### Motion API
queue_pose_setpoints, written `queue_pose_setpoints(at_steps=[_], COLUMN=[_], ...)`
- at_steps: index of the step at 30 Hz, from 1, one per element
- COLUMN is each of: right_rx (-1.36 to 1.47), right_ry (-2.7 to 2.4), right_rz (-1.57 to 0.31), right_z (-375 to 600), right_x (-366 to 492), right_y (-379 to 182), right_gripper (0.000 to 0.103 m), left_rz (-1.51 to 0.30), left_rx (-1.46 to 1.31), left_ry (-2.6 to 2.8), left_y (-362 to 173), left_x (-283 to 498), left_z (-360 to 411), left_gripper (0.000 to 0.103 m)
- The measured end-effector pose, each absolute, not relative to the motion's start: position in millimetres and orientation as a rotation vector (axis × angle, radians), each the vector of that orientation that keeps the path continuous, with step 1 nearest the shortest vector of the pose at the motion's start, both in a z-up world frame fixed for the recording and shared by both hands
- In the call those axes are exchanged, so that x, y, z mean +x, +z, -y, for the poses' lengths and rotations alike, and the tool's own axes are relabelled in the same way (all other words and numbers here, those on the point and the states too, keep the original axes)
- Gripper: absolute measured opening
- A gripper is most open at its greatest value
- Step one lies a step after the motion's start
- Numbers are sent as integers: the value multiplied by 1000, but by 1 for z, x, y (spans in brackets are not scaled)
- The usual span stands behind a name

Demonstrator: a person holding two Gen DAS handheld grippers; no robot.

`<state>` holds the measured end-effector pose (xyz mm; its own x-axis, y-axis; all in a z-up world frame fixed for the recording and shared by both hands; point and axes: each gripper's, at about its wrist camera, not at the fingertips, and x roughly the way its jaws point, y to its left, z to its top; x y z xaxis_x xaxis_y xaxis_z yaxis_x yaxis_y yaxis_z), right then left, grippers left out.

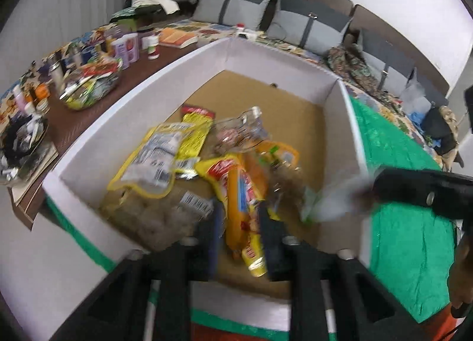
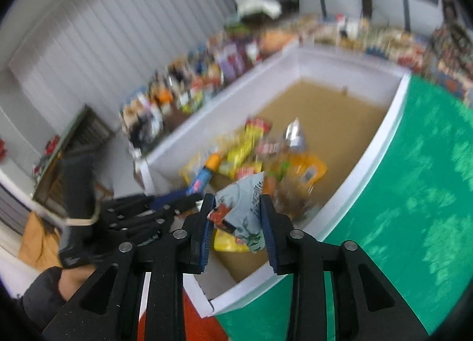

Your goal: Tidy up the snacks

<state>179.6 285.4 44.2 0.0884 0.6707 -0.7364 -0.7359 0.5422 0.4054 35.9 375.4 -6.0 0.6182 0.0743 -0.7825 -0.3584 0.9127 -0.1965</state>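
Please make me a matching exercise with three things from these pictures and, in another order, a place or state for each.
Things:
1. left claw
2. right claw
3. white box

States:
A. contains a pile of snacks
B. shut on pale blue packet
C. shut on yellow and orange packet

Pairs: 1-C, 2-B, 3-A

A green cloth (image 1: 393, 169) covers the near surface, and a white-walled box (image 1: 142, 86) sits on it. To the box's left, a dark brown bench (image 1: 74, 122) carries jars and bottles (image 1: 127, 48), an orange book (image 1: 177, 38) and a heap of wrappers (image 1: 88, 86), blurred in the right wrist view.
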Motion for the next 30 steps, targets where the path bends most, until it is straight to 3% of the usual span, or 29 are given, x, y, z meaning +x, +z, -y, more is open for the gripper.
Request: queue_pose_setpoints(at_steps=[1, 3, 10, 20, 30], right_rx=[-91, -107, -147, -175, -239], right_ry=[1043, 1029, 966, 813, 757], right_rz=[-1090, -1114, -981, -839, -826], right_z=[-291, -290, -272, -252, -248], right_x=[179, 183, 171, 151, 145], right_y=[37, 33, 71, 87, 89], right_gripper=[57, 62, 71, 82, 83], left_rz=[-868, -820, -761, -706, -721], left_rx=[-352, -326, -159, -100, -114], left_ry=[266, 305, 450, 649, 685], left_y=[-7, -3, 27, 61, 67], left_x=[32, 21, 16, 3, -4], left_z=[-379, -379, -361, -347, -347], left_gripper=[71, 85, 100, 103, 103])
